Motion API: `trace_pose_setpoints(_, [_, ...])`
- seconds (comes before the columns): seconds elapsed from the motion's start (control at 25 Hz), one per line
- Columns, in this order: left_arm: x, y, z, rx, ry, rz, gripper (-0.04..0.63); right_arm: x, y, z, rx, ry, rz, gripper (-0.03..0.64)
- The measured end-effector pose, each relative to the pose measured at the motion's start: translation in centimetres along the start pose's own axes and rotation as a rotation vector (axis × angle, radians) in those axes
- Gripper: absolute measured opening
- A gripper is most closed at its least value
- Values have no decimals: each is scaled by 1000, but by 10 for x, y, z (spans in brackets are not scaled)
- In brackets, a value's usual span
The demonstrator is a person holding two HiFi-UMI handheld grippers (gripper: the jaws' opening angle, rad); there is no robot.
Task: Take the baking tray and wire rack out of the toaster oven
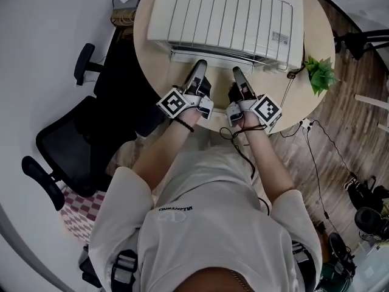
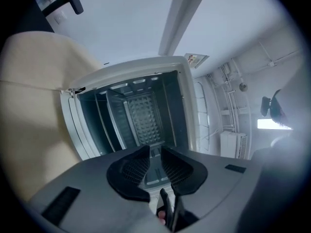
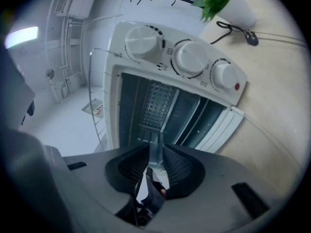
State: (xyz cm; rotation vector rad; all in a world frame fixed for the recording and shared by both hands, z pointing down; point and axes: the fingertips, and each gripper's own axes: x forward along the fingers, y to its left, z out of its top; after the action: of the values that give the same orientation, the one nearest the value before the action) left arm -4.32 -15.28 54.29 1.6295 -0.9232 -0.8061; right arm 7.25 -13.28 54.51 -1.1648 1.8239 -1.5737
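Here, a white metal toaster oven (image 1: 225, 14) with a ribbed top sits on a round beige table (image 1: 149, 41). A person in a white T-shirt (image 1: 206, 224) holds 2 grippers side by side at its front. In the head view the ribbed top hides the whole cavity. The tips of the left gripper (image 1: 200, 66) and the right gripper (image 1: 237, 72) end right at the oven's front edge, so contact cannot be judged from above.

Both gripper views are rolled onto their sides and look into the open cavity. White strips along the cavity's lower edge, seen almost edge-on, seem to be the lowered door.

The left gripper's jaws stand a narrow gap apart. A pale piece shows in that gap, too blurred to name. The right gripper's jaws are also slightly parted. The front edge of a pale flat metal baking tray (image 3: 151, 134) lines up with their gap at mid-height of the cavity. Whether the pads touch it cannot be made out.

Deeper in lies a diamond-embossed metal surface (image 3: 158, 101), either the tray's floor or the back wall. The wire rack cannot be told from the shelf rails.

3 round white knobs (image 3: 189, 57) line the panel beside the opening. A green potted plant (image 1: 320, 72) stands at the table's right edge, and a black office chair (image 1: 79, 139) stands to its left.
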Motion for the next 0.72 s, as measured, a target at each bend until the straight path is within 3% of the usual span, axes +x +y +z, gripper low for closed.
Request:
trace_pose_setpoints(0.32, [31, 56, 1, -40, -18, 51, 87, 47, -44, 8, 39, -71, -37, 86])
trace_pose_setpoints(0.44, [37, 68, -4, -81, -22, 64, 125, 53, -58, 14, 88, -118, -47, 86])
trace_pose_setpoints(0.72, [58, 84, 0, -93, -32, 70, 126, 69, -64, 20, 101, -147, -36, 86])
